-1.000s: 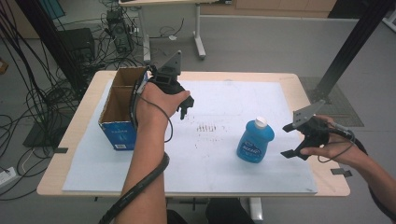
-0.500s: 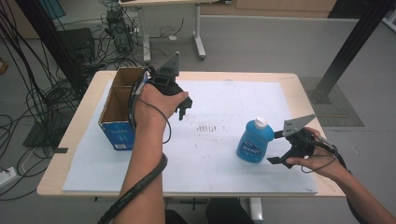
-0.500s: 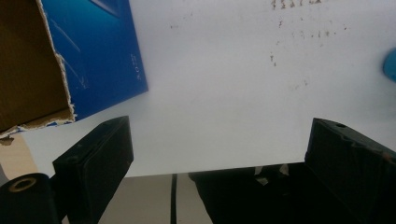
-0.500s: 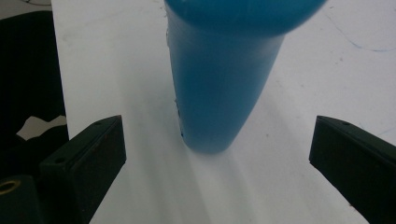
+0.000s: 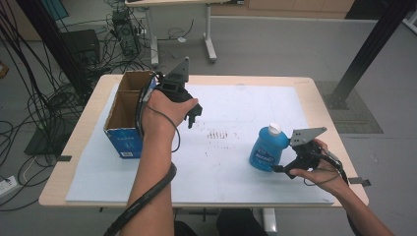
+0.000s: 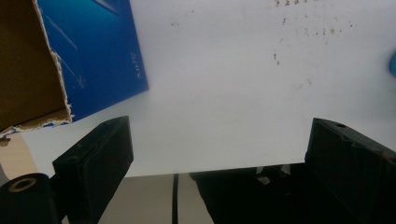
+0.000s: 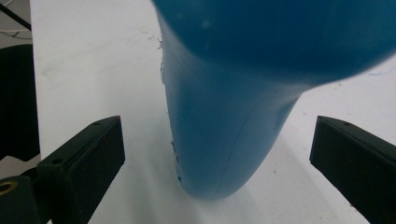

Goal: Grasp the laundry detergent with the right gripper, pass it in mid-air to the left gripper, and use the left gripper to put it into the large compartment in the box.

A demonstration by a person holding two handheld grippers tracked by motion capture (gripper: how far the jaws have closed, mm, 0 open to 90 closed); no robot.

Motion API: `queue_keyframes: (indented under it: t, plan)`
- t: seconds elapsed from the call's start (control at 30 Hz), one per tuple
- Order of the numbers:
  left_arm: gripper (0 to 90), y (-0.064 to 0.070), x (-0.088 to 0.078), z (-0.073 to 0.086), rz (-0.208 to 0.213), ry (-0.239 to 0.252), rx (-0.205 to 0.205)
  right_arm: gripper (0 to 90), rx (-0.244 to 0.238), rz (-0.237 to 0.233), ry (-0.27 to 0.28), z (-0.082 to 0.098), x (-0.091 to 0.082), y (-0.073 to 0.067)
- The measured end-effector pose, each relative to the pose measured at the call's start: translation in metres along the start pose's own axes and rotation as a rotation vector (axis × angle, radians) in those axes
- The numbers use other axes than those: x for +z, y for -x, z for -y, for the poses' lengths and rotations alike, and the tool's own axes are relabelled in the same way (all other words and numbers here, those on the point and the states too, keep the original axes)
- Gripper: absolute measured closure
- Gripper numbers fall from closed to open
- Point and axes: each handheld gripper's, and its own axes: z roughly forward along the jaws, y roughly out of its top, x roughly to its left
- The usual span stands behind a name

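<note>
While my right gripper (image 7: 215,163) gapes wide around the blue bottle (image 7: 229,116), untouched, its white cap (image 5: 274,129) visible from above, my left gripper (image 6: 219,158) hangs open, empty, beside the cardboard box (image 5: 129,114).

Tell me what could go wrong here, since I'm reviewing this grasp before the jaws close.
The blue plastic bottle with a white cap stands upright between the right gripper's open jaws, off-centre toward the left jaw; closing may push it sideways or tip it. Its rounded body could slip from flat pads. The left gripper hovers open beside the open blue cardboard box and could bump it if it moves.
</note>
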Motion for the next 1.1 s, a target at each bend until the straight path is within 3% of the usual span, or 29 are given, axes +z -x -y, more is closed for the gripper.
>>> queue_keyframes:
  t: [0.6, 1.1]
  plan:
    - [7.8, 0.0032, -0.0024, -0.0021, -0.005, 0.002, 0.002, 2.7, 0.012, -0.002, 0.055, -0.0044, 0.0060, 0.0026]
    - [7.7, 0.0050, -0.0020, -0.0033, -0.006, 0.000, 0.008, 2.7, 0.011, -0.010, 0.065, -0.0071, 0.0069, 0.0023]
